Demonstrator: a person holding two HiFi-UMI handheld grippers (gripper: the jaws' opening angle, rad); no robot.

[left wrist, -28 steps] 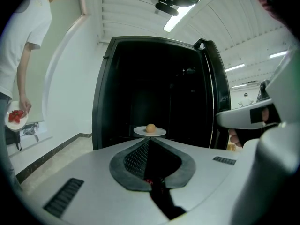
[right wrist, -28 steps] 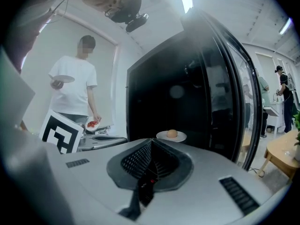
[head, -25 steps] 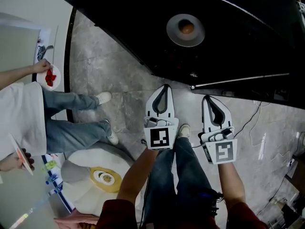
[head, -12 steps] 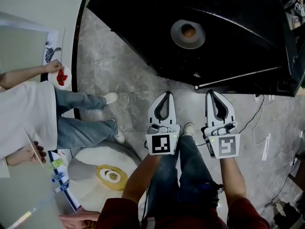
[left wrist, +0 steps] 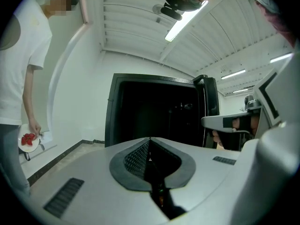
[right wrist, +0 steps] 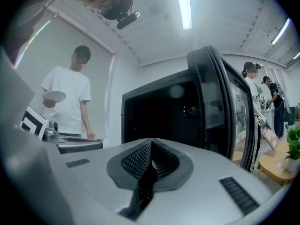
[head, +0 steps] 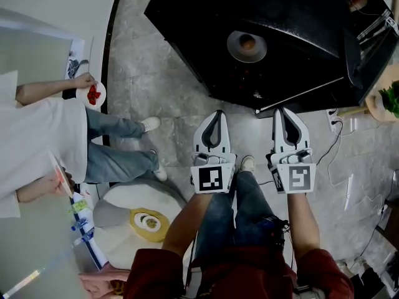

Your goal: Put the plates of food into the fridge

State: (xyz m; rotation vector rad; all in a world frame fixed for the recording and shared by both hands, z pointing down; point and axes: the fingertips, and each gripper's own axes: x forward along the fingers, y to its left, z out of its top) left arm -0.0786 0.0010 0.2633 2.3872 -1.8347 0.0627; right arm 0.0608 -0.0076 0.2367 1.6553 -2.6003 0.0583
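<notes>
Two plates show. Well to the left of the fridge (head: 293, 17), a bystander holds a plate of red food (head: 93, 94). My left gripper (head: 217, 114) points at the fridge front, jaws pressed together on nothing. The round plate (head: 247, 45) of brown food lies on the fridge's dark surface, ahead between both grippers and about equally near each. My right gripper (head: 284, 111) is likewise closed and empty.
</notes>
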